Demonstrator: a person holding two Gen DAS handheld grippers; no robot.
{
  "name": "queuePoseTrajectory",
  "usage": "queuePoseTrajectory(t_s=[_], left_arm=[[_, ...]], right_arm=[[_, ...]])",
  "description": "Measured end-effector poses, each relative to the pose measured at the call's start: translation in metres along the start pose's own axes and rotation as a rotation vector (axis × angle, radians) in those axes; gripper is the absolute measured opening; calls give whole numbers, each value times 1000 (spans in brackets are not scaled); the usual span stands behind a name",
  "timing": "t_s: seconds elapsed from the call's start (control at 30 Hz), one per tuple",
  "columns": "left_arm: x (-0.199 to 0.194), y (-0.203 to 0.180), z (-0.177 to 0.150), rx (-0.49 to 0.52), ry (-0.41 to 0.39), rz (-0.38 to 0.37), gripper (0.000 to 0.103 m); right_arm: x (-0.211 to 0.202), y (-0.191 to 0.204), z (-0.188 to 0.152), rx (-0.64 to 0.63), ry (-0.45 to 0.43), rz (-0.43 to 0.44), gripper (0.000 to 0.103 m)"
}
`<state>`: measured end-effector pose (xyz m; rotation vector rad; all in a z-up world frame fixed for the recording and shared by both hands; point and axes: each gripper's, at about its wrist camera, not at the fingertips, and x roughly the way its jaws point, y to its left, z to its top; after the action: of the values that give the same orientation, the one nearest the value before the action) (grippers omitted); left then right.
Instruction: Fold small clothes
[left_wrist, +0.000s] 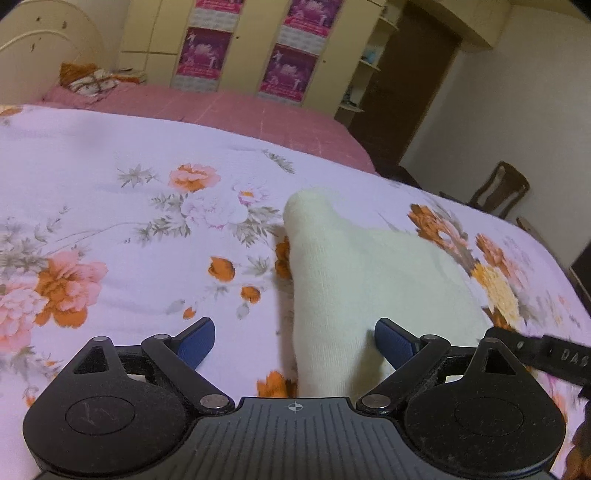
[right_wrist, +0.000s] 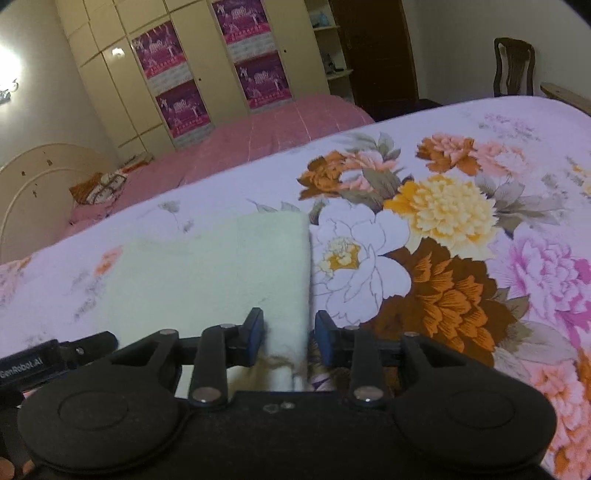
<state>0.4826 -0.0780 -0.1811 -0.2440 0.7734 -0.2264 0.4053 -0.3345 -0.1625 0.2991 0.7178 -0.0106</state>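
The left gripper (left_wrist: 294, 341) has its blue-padded fingers (left_wrist: 197, 341) spread wide apart, and nothing is clamped between them; the right gripper (right_wrist: 289, 336) has its fingers (right_wrist: 255, 334) only partly open, a narrow gap between them, with a strip of cloth lying in that gap but neither pad clearly pressing on it. Beneath and ahead of both grippers spreads the floral bedsheet (left_wrist: 110, 221), pale lilac with orange, pink and yellow blooms, covering the bed on which everything lies. Beyond the sheet, farther out from the left gripper, a pink checked blanket (left_wrist: 258, 110) runs across, and past that stands a cream wardrobe (left_wrist: 162, 33) with purple posters (left_wrist: 201, 55) on its doors. Off to the right of both grippers, against the far wall, stands a dark wooden chair (right_wrist: 514, 68). The small cream garment (left_wrist: 354, 269) lies on the sheet directly ahead of the left gripper, its near end passing between the open fingers close to the right-hand pad, its far end bunched into a rounded lump. In the right wrist view the same cloth (right_wrist: 210, 273) lies flat ahead and to the left, and its straight right edge falls in the gap between the fingers.
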Motion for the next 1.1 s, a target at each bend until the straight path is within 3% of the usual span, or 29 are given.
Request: queuePoseTrajectory(t_s=[0.13,0.27,0.6,0.87,1.1], left_arm=[[-1,2,-15,-11,37,-4,93],[1,0,-21,17,41,9,93],[-23,-1,-39,35,68,7,93],[-41,-6,-65,118,90,0,93],[-52,-10,-80,162,84,1,93]], right_arm=[[-12,5,-11,-18,5,7,32],[1,0,-25,-1,77,-21,32],[-33,6,-42,-13,64,-10,32],[-51,2,-81,-16,122,-54,32],[-65,3,-96,5,122,-70,27]])
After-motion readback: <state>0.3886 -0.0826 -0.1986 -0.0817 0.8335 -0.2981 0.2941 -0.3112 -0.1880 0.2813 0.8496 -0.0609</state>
